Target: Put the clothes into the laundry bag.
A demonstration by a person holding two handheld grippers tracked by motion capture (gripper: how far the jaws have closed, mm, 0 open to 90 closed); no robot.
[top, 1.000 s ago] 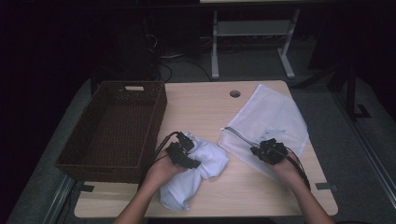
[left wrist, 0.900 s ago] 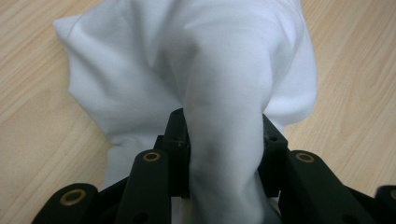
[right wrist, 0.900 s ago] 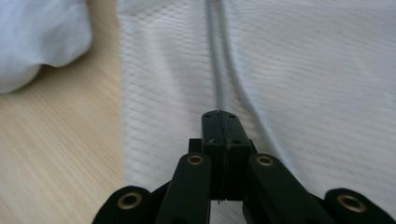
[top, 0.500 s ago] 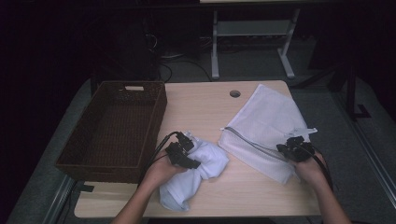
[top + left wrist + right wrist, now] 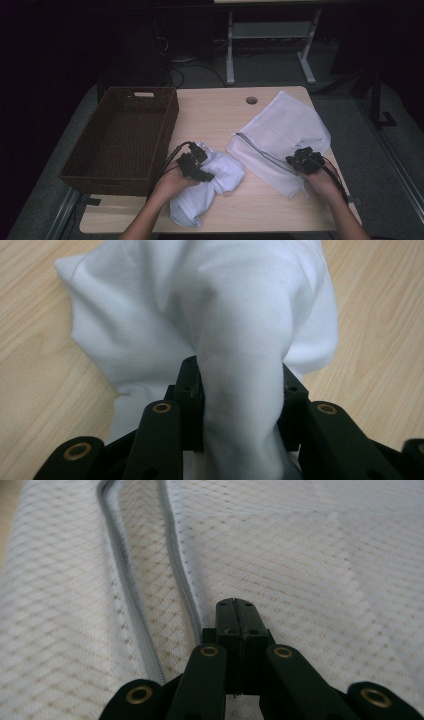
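At the six o'clock edge of the worktop, the left gripper has its fingers clamped on the bunched white cloth while the right gripper, fingers pressed together, lies on the mesh laundry bag by its open zipper, so the bagging step seems begun, and next that mouth needs lifting open.

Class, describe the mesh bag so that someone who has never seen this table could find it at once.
Start at the wooden table, with a wicker basket at its left. The mesh bag lies flat on the right side. Unlike the bunched plain white cloth beside it, it is netted, with an open grey zipper.
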